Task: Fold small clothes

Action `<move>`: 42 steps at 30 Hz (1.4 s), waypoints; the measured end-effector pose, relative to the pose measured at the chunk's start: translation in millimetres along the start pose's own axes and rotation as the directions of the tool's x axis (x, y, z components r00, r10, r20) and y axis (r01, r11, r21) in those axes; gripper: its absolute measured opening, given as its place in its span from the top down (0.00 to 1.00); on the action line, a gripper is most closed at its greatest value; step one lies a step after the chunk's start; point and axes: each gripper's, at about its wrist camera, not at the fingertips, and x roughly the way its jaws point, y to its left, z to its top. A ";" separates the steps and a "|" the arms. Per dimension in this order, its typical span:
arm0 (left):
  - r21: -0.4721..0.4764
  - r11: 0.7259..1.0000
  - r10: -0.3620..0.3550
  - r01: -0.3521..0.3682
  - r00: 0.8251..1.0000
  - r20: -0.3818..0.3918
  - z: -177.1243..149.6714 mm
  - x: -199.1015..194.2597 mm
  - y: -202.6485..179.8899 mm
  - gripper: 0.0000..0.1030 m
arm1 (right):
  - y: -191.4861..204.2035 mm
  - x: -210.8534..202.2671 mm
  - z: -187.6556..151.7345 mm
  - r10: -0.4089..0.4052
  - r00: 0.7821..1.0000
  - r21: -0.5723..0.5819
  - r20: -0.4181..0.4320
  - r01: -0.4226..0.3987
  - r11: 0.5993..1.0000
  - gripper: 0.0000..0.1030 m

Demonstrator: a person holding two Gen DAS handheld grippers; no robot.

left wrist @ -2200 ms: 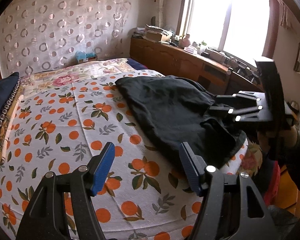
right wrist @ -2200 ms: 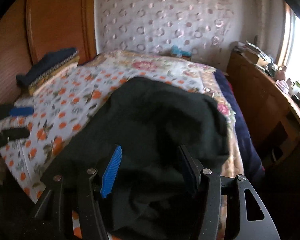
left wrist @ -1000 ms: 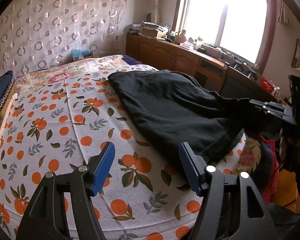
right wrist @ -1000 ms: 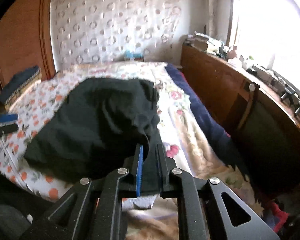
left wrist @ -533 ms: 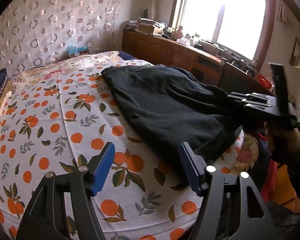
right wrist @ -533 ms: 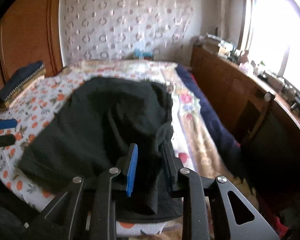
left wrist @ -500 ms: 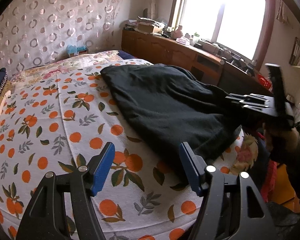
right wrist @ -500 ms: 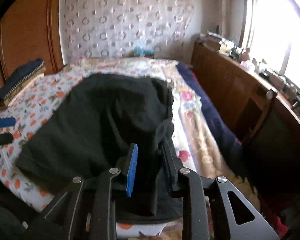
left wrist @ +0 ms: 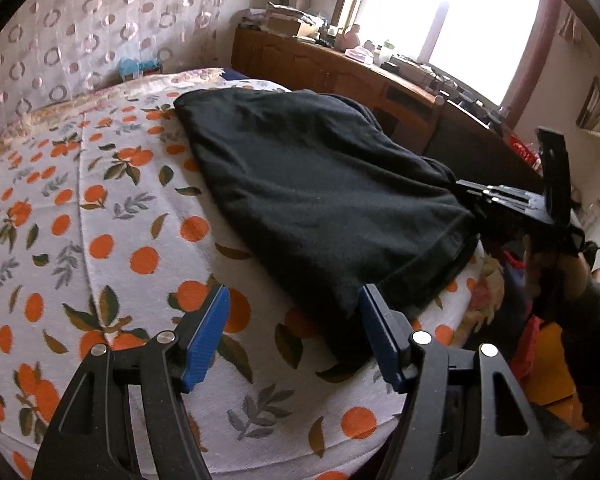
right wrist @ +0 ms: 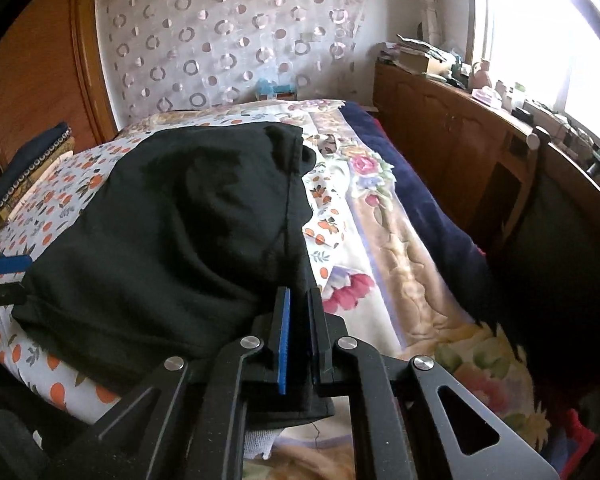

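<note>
While its two blue ribbed pads stand wide apart, the left gripper [left wrist: 294, 334] hovers just over the near edge of the bed, holding nothing; its black arms are flat plates cut with triangular holes and studded with silver rivets. Just beyond its right pad lies the near hem of the black garment [left wrist: 316, 184], a soft, matte knit with a stitched band along the edge. The cloth spreads in a broad, loosely rumpled shape across the bedsheet [left wrist: 100, 216], a nubbly white fabric printed with oranges and green leaves.

On the other side, the right gripper [right wrist: 297, 340] is closed tight on a corner of the same garment [right wrist: 180, 220], the dark fabric pinched between the narrow blue pads and hanging in a fold beneath them. From this view the cloth rises in shallow creases toward a seam running down its right edge. Beside it lies a plush floral blanket [right wrist: 388, 248] in cream, pink and tan, and past that a navy cover [right wrist: 420, 200] draping off the bed's side.

Farther back, a long wooden cabinet [right wrist: 452, 120] with panelled doors runs under the bright window [left wrist: 452, 20], its top cluttered with small items. A sheer curtain [right wrist: 228, 48] patterned with rings covers the far wall.
</note>
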 end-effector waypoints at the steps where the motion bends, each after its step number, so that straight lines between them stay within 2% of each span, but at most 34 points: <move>1: -0.005 1.000 -0.011 0.011 1.000 0.000 1.2 0.4 -0.5 0.35 | 0.9 0.5 0.1 0.002 1.000 -0.002 0.003 -0.002 1.000 0.93; 6: -0.025 0.997 -0.070 0.070 0.997 -0.021 6.9 11.3 -4.8 0.35 | -1.5 4.3 -4.3 0.012 1.000 -0.001 0.001 -0.012 1.000 0.93; 8: -0.031 0.997 -0.071 0.070 0.997 -0.042 6.2 17.4 -5.0 0.47 | -2.4 4.1 -4.4 0.011 1.000 -0.002 0.003 -0.011 1.000 0.93; 9: -0.027 0.998 -0.064 0.063 0.997 -0.034 5.2 16.6 -6.3 0.49 | -2.1 3.5 -4.3 0.012 1.000 -0.003 0.006 -0.012 1.000 0.93; 11: -0.029 0.997 -0.079 0.078 0.996 -0.043 3.5 16.9 -7.8 0.60 | -2.1 3.3 -4.4 0.013 1.000 -0.003 0.008 -0.013 1.000 0.93; 13: -0.031 0.996 -0.084 0.082 0.995 -0.047 1.9 16.8 -9.0 0.64 | -2.2 4.4 -5.0 0.015 1.000 -0.004 0.007 -0.015 1.000 0.93; 15: -0.039 0.995 -0.094 0.092 0.994 -0.052 1.7 17.8 -8.4 0.74 | -1.7 5.1 -5.4 0.014 1.000 -0.006 0.007 -0.014 1.000 0.93; 17: -0.046 0.994 -0.099 0.097 0.994 -0.053 4.0 17.0 -7.8 0.89 | -1.8 3.8 -4.9 0.014 1.000 -0.006 0.013 -0.013 1.000 0.93; 23: -0.038 0.989 -0.142 0.143 0.989 0.036 30.9 -13.3 -14.8 0.92 | 2.4 -11.4 -0.4 0.031 0.998 -0.022 0.048 -0.030 0.999 0.91; 26: -0.007 0.990 -0.142 0.143 0.987 0.080 47.8 -28.1 -22.0 0.92 | 11.9 -23.4 0.0 0.061 0.995 -0.044 0.075 -0.058 0.997 0.83; 27: 0.000 0.990 -0.138 0.139 0.986 0.093 50.8 -32.3 -23.2 0.92 | 15.9 -26.8 -0.5 0.064 0.995 -0.057 0.080 -0.060 0.997 0.76; 28: 0.003 0.991 -0.136 0.136 0.985 0.102 52.0 -35.9 -23.0 0.92 | 19.0 -29.3 -0.8 0.063 0.995 -0.067 0.082 -0.058 0.996 0.63; 30: 0.001 0.991 -0.135 0.136 0.984 0.117 51.4 -43.2 -19.7 0.92 | 18.4 -27.6 -3.3 0.063 0.996 -0.066 0.069 -0.059 0.996 0.49; 34: -0.024 0.993 -0.111 0.115 0.986 0.122 38.7 -50.4 -4.2 0.92 | 3.3 -6.5 -10.3 0.014 1.000 -0.006 0.000 -0.014 1.000 0.48; 36: -0.040 0.994 -0.099 0.104 0.990 0.099 28.8 -45.1 2.2 0.92 | -3.7 0.9 -15.0 0.057 0.998 0.046 -0.025 -0.056 0.997 0.48; 42: -0.076 0.995 -0.067 0.069 0.998 0.021 1.8 -18.9 15.6 0.92 | 4.1 8.4 -22.0 0.111 0.993 0.033 -0.045 -0.110 0.993 0.48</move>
